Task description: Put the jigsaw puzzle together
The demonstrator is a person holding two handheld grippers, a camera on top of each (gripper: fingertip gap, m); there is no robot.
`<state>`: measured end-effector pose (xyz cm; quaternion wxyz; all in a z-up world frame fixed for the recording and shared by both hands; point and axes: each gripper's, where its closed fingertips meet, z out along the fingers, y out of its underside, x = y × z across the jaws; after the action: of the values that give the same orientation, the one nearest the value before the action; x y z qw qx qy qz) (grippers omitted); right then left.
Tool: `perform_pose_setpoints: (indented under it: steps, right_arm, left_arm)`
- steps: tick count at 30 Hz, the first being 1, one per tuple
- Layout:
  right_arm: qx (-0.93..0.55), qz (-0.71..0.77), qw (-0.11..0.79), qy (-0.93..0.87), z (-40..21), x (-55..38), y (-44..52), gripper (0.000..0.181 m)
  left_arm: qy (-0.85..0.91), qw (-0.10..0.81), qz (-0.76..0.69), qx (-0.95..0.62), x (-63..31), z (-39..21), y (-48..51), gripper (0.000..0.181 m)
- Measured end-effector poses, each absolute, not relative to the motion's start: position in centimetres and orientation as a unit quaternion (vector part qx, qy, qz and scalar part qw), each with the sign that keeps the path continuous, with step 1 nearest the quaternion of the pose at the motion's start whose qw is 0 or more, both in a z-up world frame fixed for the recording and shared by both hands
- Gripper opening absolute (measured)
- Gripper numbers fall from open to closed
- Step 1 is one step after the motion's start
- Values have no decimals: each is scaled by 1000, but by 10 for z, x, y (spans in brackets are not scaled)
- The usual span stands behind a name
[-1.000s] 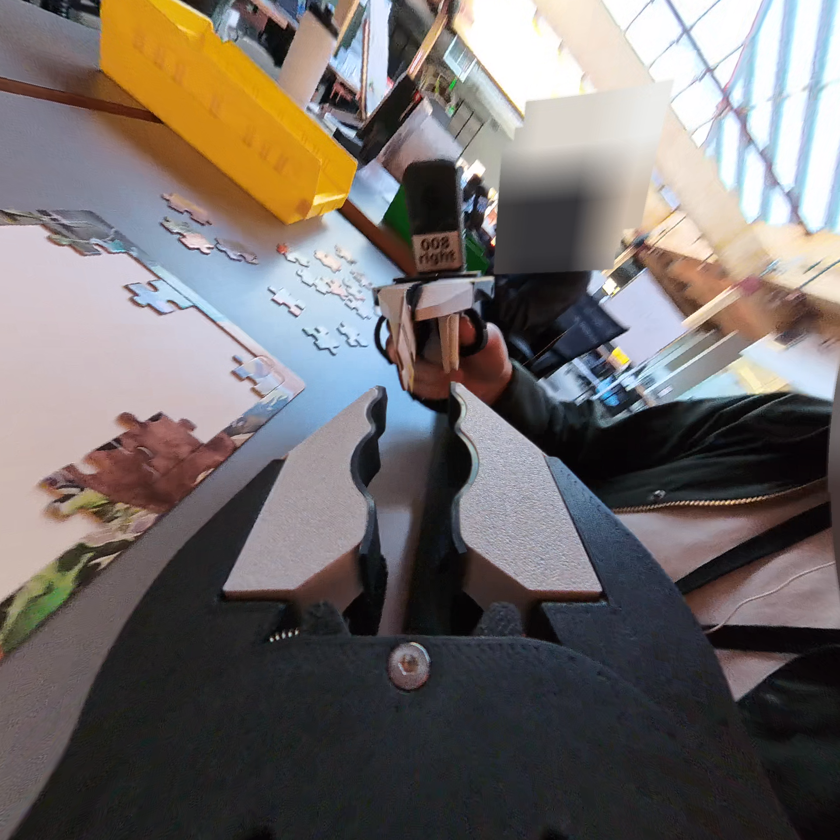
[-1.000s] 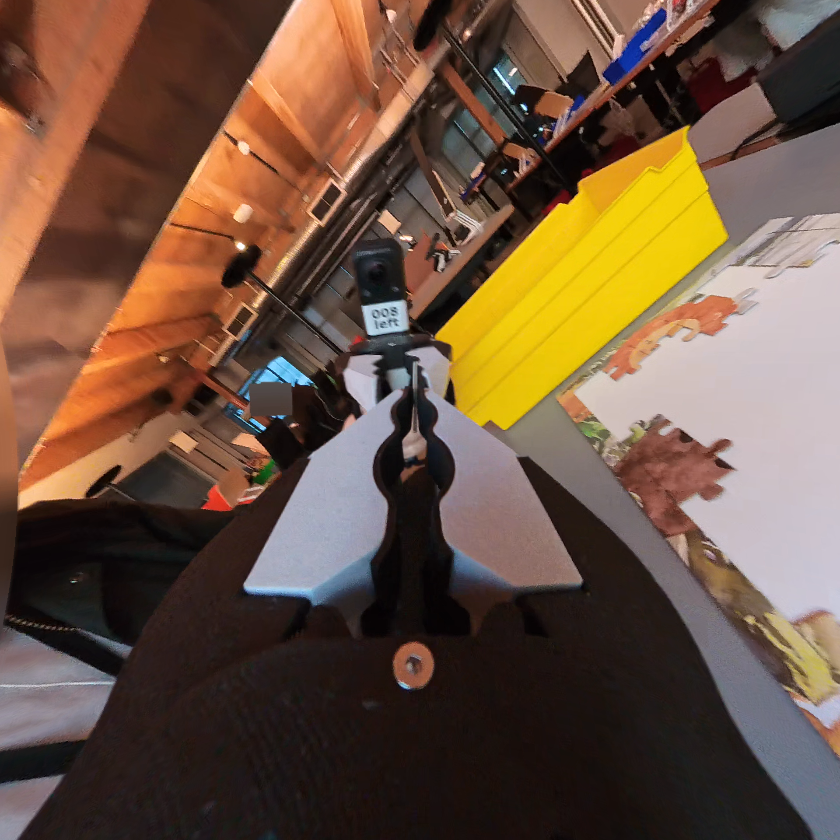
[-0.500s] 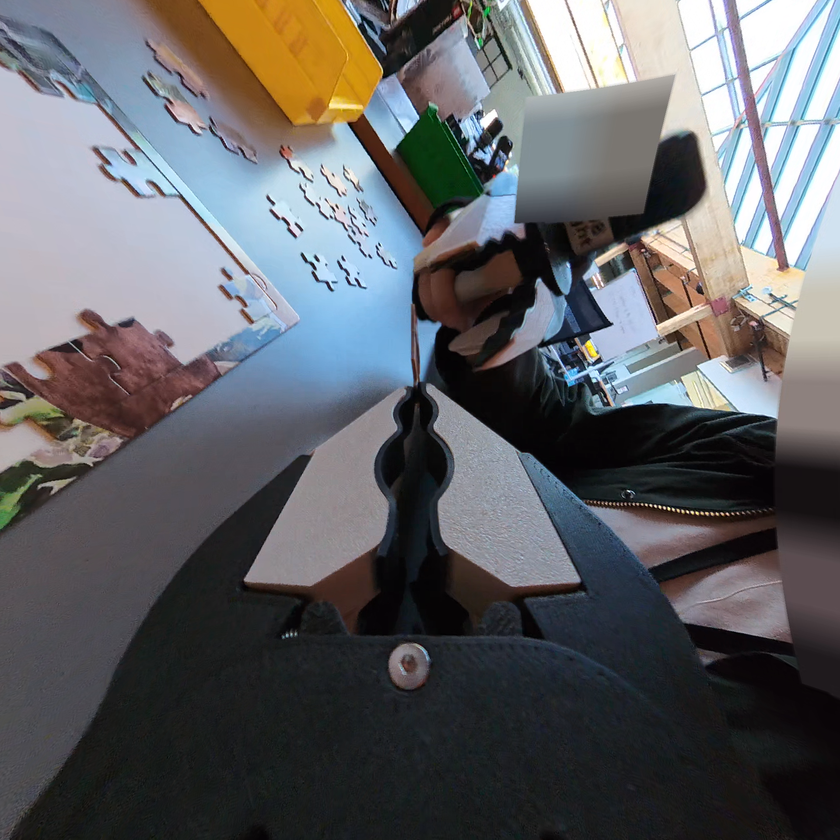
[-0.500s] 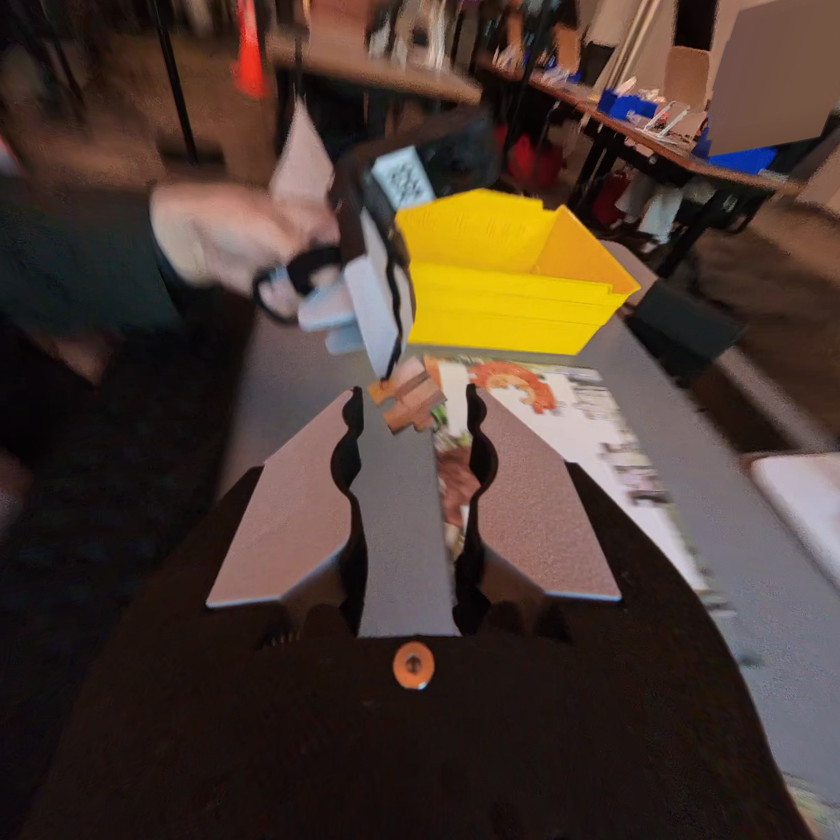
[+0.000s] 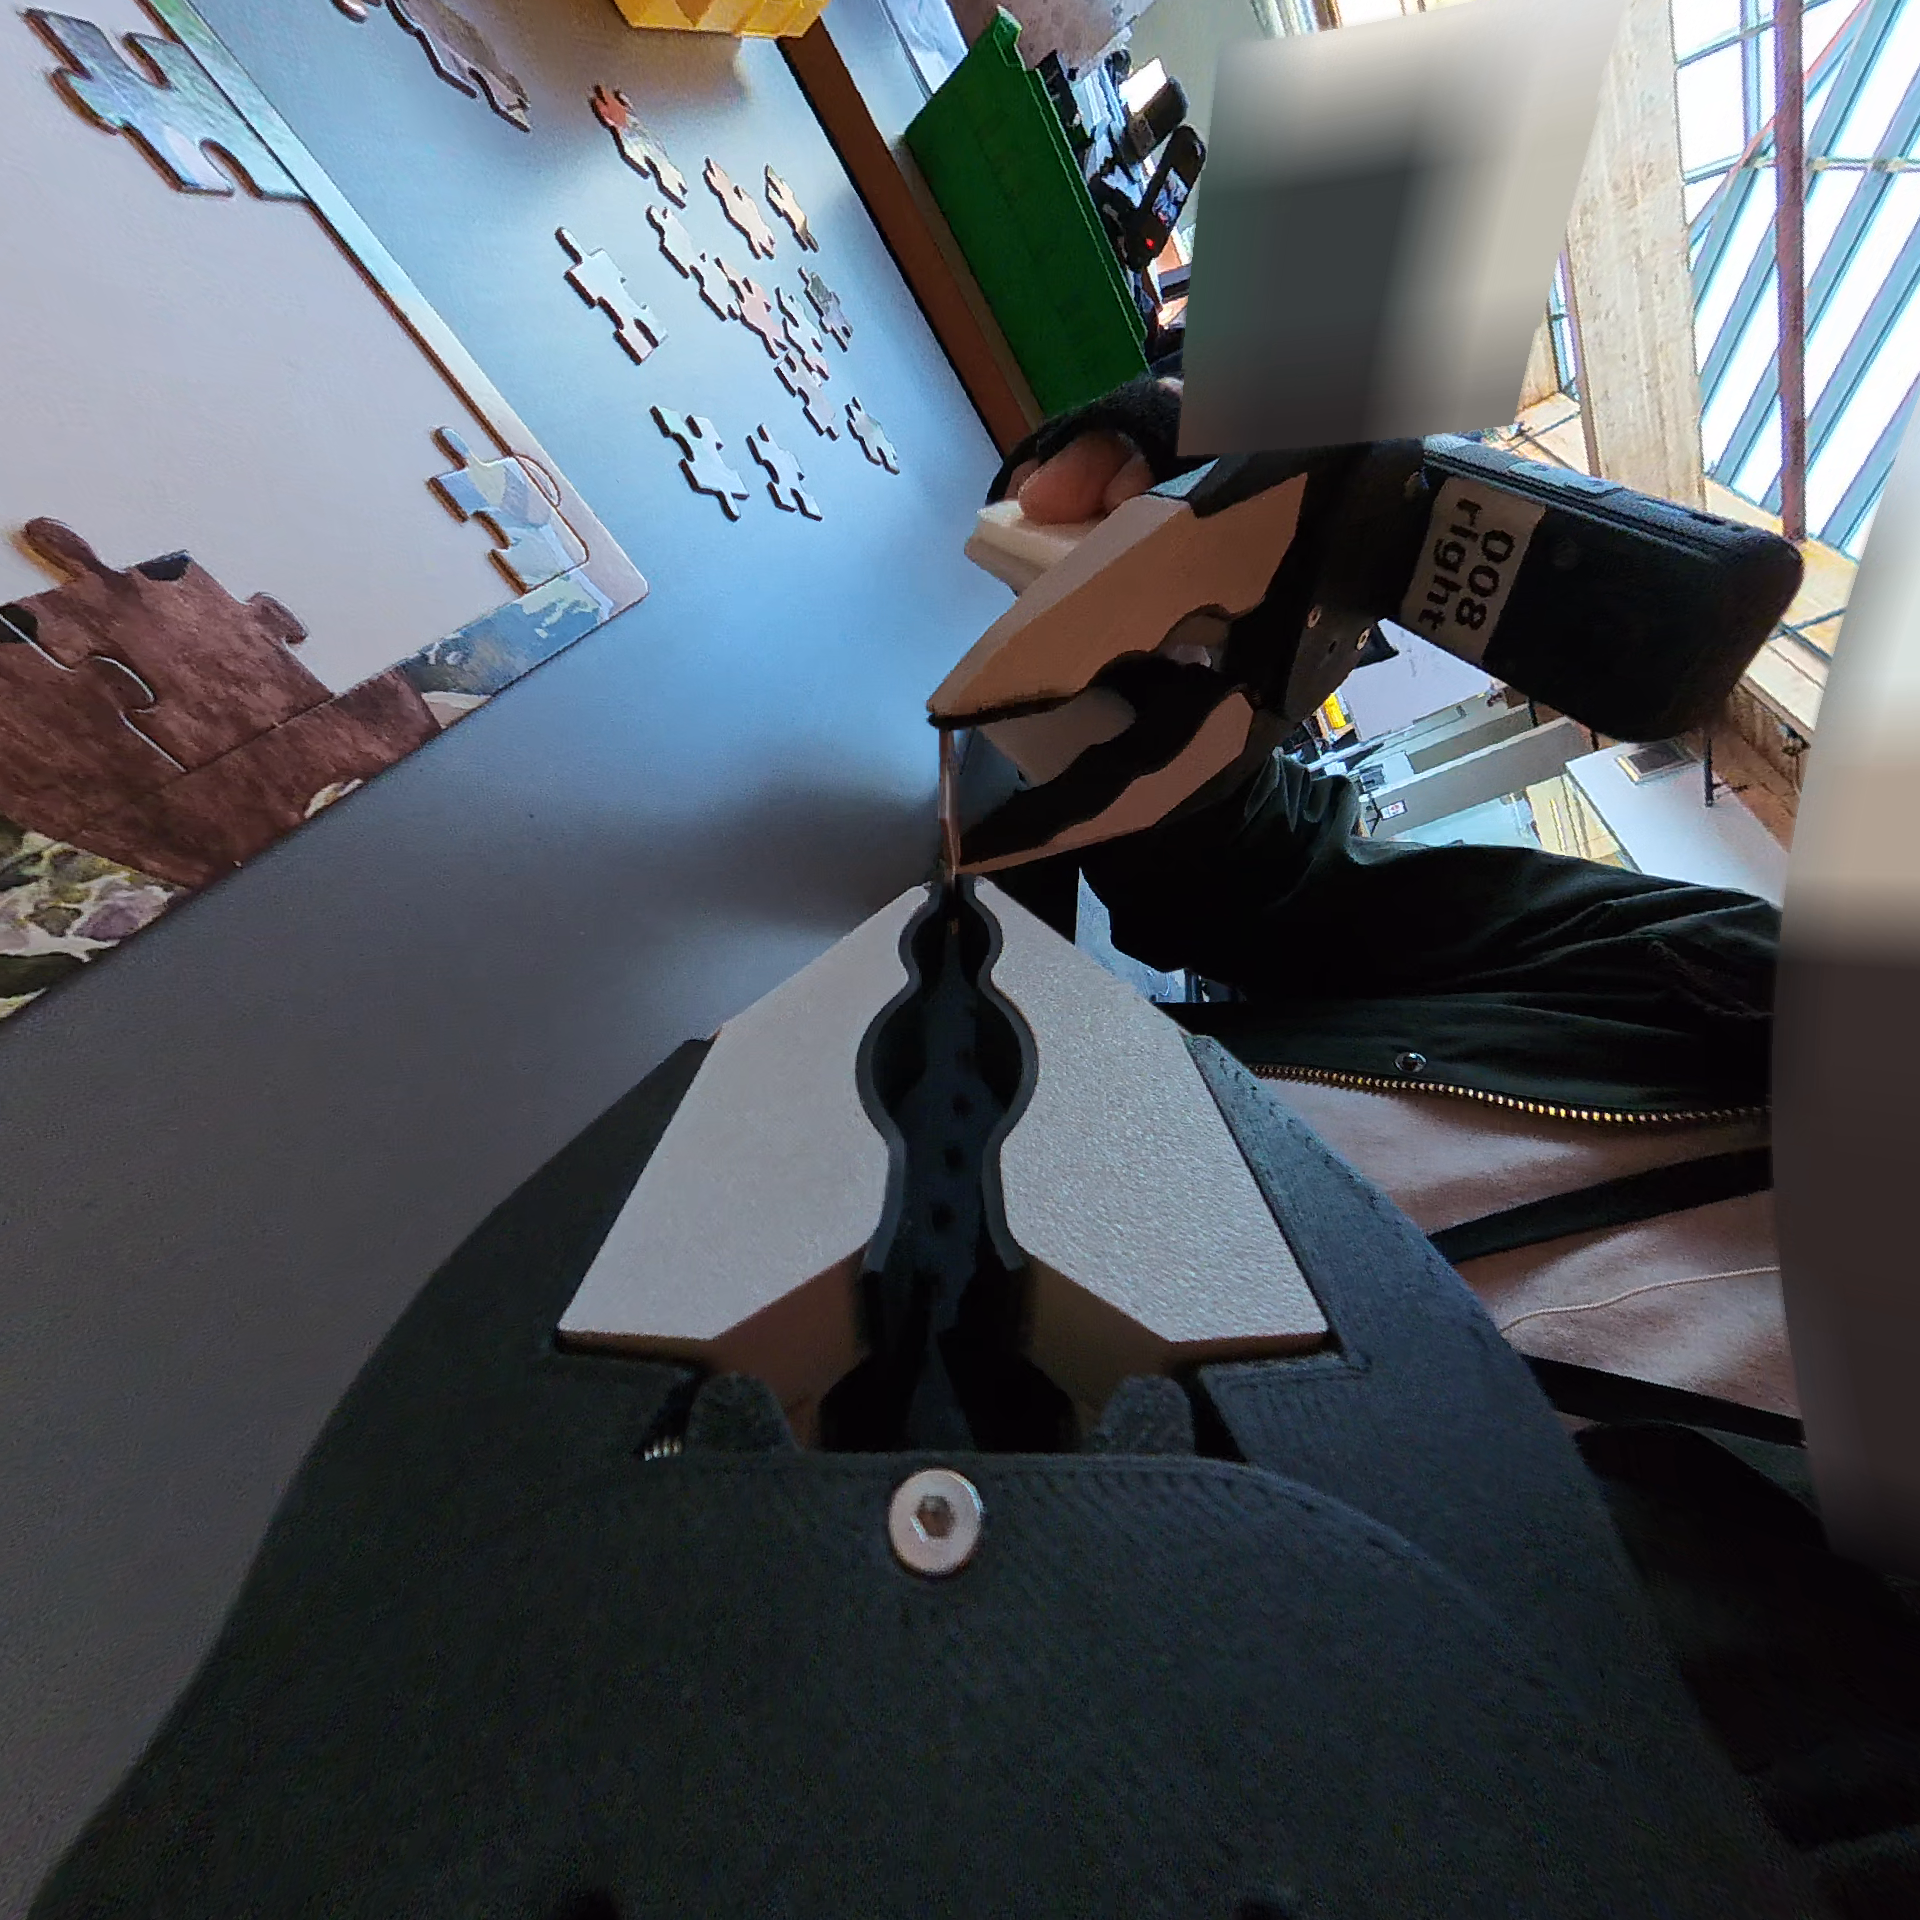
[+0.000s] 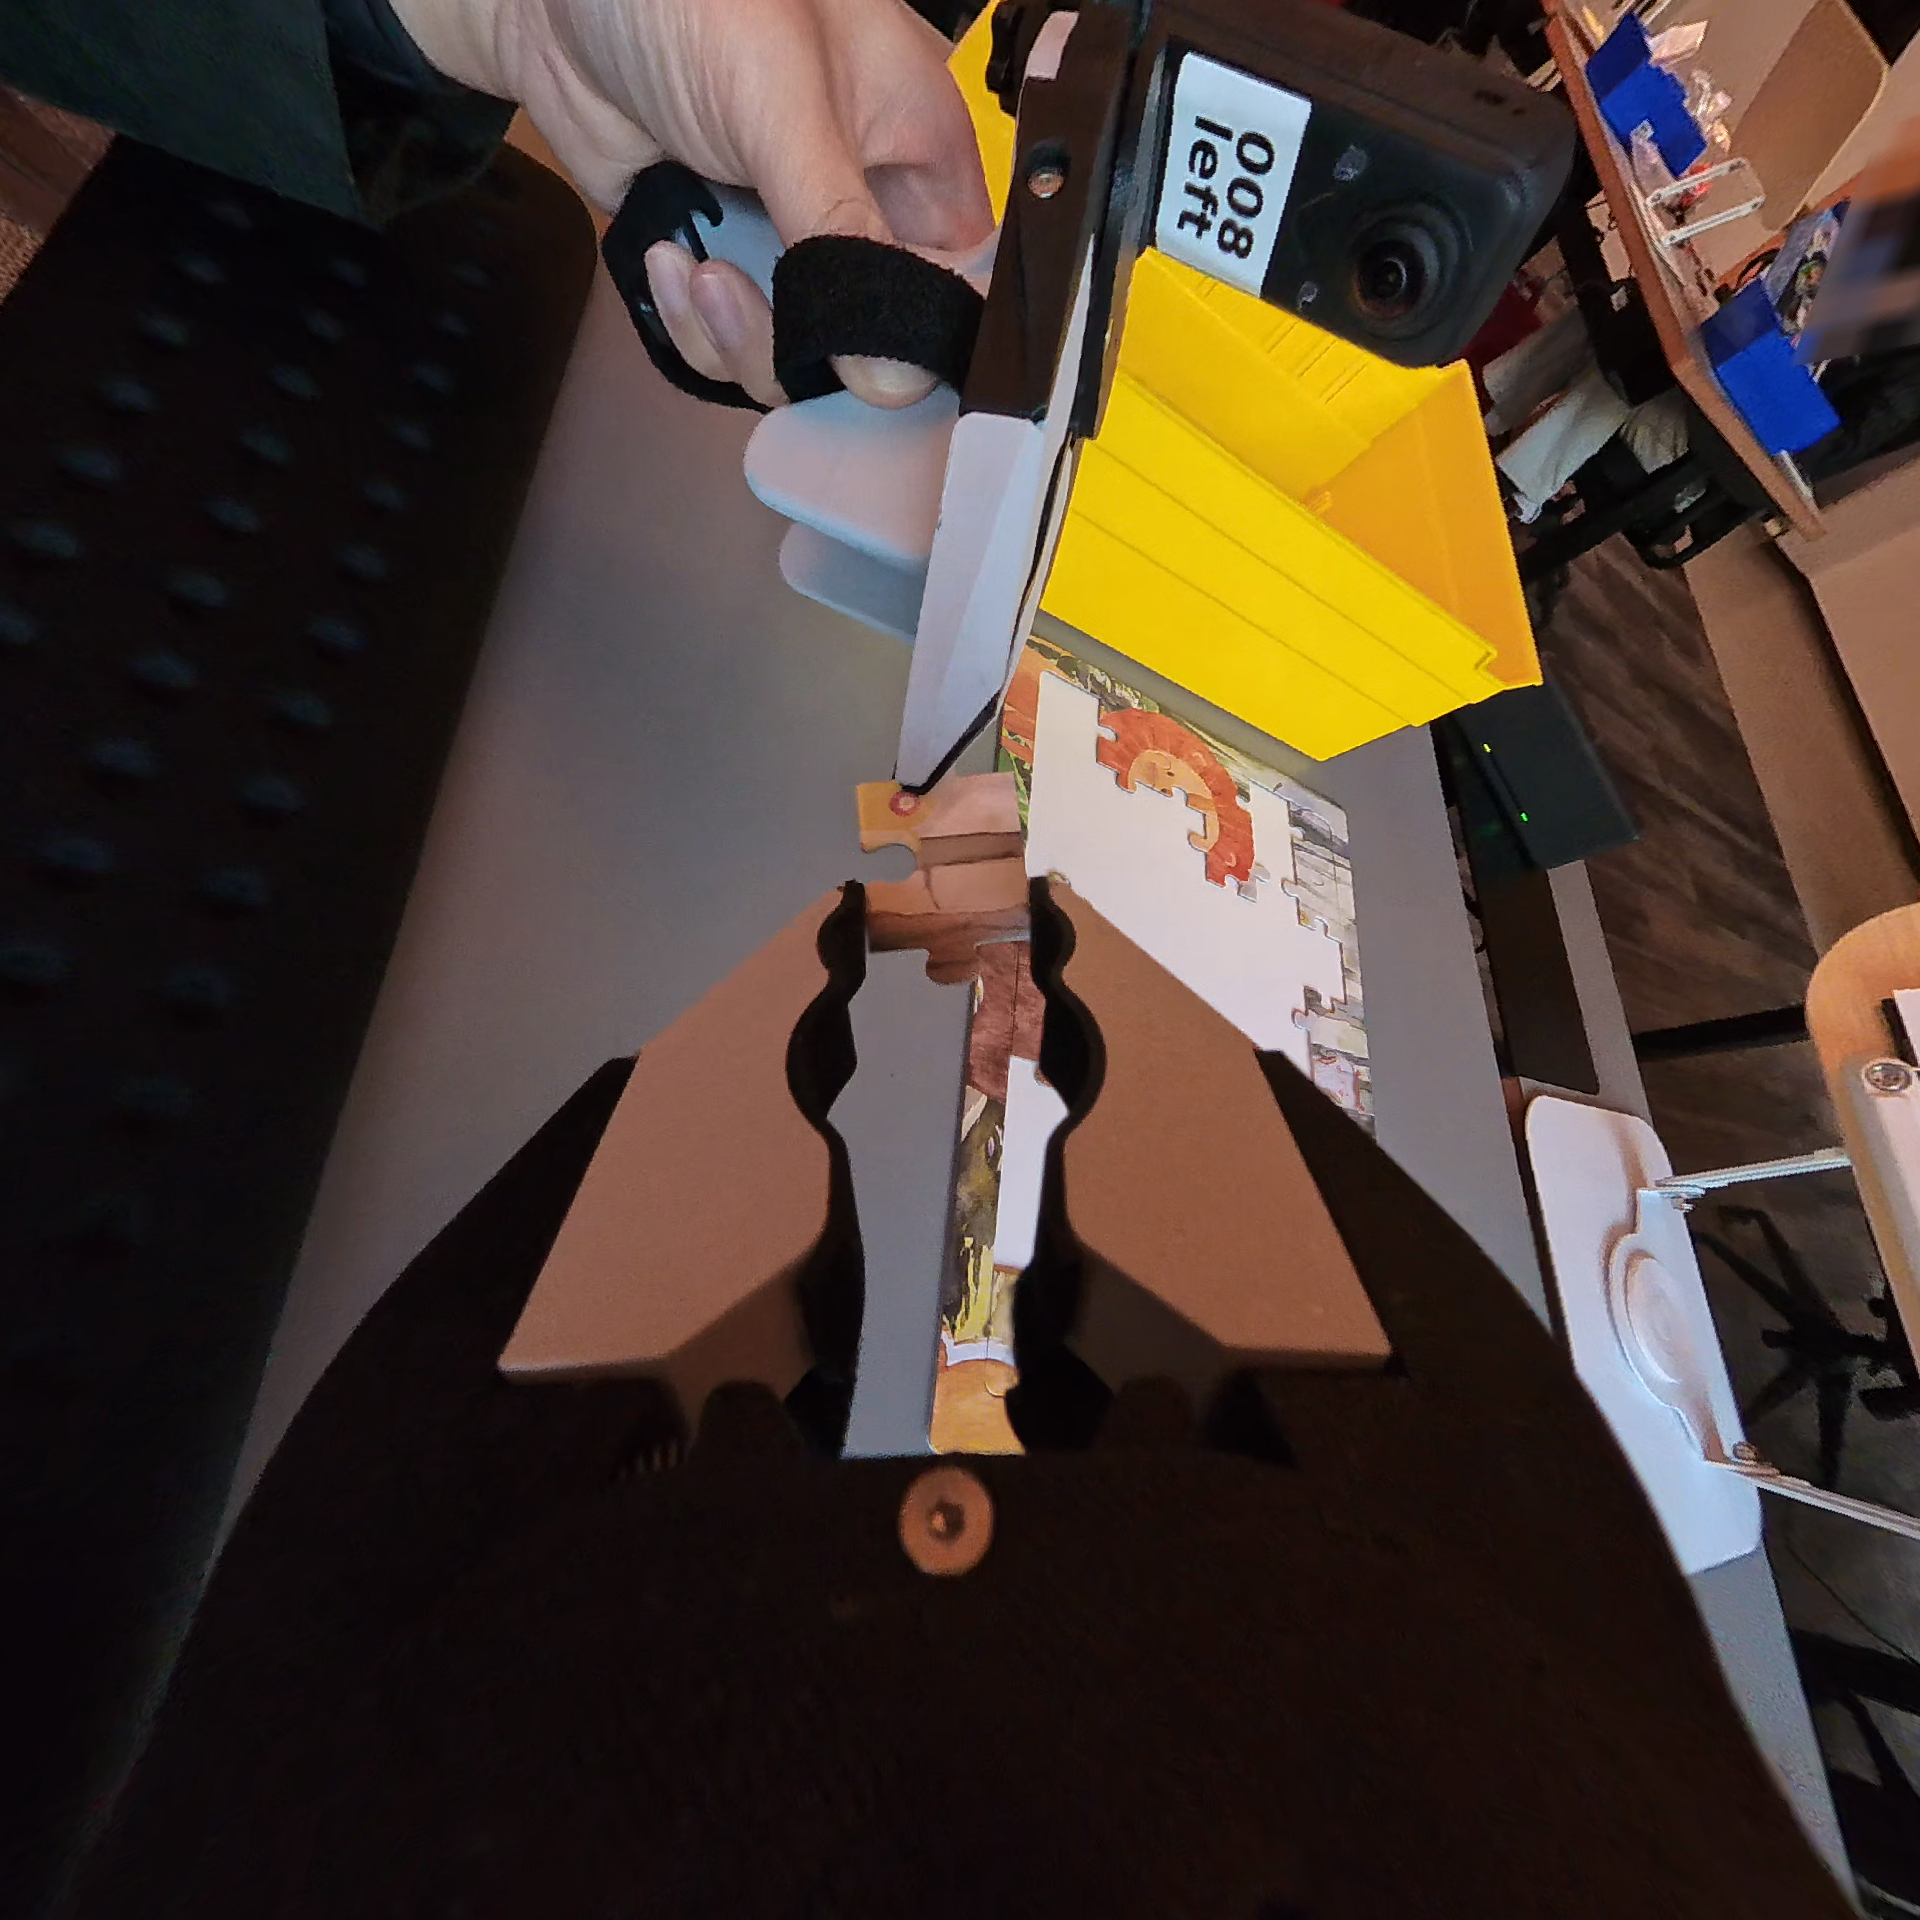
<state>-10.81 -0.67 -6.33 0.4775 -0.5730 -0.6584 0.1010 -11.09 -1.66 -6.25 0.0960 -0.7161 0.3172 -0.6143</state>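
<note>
Grey table [image 5: 727,675]; left hand-held gripper [image 5: 948,894] pinches piece [image 6: 935,862]

Two close, opposed wrist views, sharing the puzzle piece [image 6: 940,862] between.

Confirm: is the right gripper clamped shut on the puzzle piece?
No: the right gripper stands open around the puzzle piece, which the left gripper pinches.

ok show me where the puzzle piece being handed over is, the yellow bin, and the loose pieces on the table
puzzle piece [image 6: 940,873]: right wrist view, its brown middle.
yellow bin [image 6: 1278,561]: right wrist view, its front wall.
loose pieces [image 5: 753,301]: left wrist view, middle of the scattered cluster.
</note>
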Motion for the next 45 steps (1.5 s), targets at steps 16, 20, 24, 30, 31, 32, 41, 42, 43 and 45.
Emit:
perform_pose_setpoints:
  steps: [16, 20, 24, 30, 31, 32, 41, 42, 43, 45]
  right_arm:
    - [-668, 106, 467, -569, -70, -83, 87, 31]
    - [-688, 108, 447, -562, -84, -83, 116, 31]
    - [-712, 111, 421, -551, -96, -84, 147, 31]
    - [-730, 105, 398, -546, -103, -91, 194, 31]
    - [-730, 103, 396, -547, -104, -93, 199, 31]
    - [-730, 103, 394, -548, -106, -95, 203, 31]
    - [-736, 106, 378, -551, -112, -110, 220, 31]
    - [-738, 107, 375, -551, -112, -110, 222, 31]
    - [-741, 111, 371, -549, -113, -111, 224, 31]
    - [-747, 127, 363, -543, -114, -113, 227, 31]
  left_arm:
    - [262, 308, -479, -779, -132, -79, 52, 24]
    - [292, 351, -416, -786, -130, -83, 61, 8]
    - [305, 398, -382, -776, -126, -79, 75, 0]
    - [324, 405, -297, -801, -134, -111, 82, 0]
    - [325, 409, -278, -806, -139, -114, 85, 0]
    - [325, 418, -260, -808, -143, -114, 88, 0]
    - [337, 458, -208, -796, -152, -100, 91, 0]
    - [341, 464, -199, -793, -152, -98, 90, 0]
    - [344, 469, -190, -791, -153, -98, 90, 0]
    - [348, 477, -173, -789, -154, -98, 90, 0]
